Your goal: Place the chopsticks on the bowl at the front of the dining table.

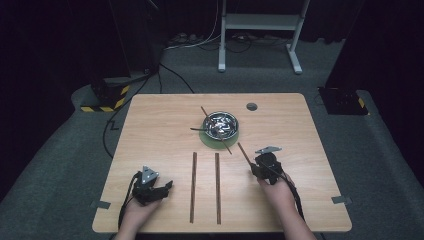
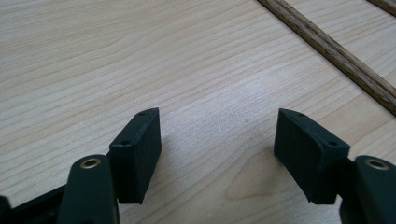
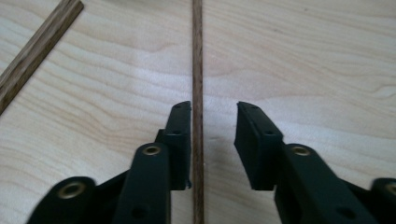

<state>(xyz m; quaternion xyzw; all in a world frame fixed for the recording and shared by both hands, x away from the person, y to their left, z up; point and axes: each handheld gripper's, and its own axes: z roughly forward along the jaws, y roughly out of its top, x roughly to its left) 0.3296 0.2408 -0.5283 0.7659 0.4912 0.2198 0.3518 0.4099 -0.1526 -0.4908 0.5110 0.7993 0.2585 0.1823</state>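
Your right gripper (image 3: 214,109) stands parted over the thin wooden stick (image 3: 197,56); the stick lies flat on the table (image 1: 150,125), just inside the left-hand jaw, unclamped. Your left gripper (image 2: 217,123) rests wide open, nothing between.

Thin dark wooden stick (image 3: 197,70) lies flat on bench, right of centre, just before your right hand. In high view it slants from near bowl's right side down toward you. In right gripper view it runs straight between fingers, close against left one, clear gap to right one; not pinched. Long, slim, brown, grain visible. Unbroken along visible length.
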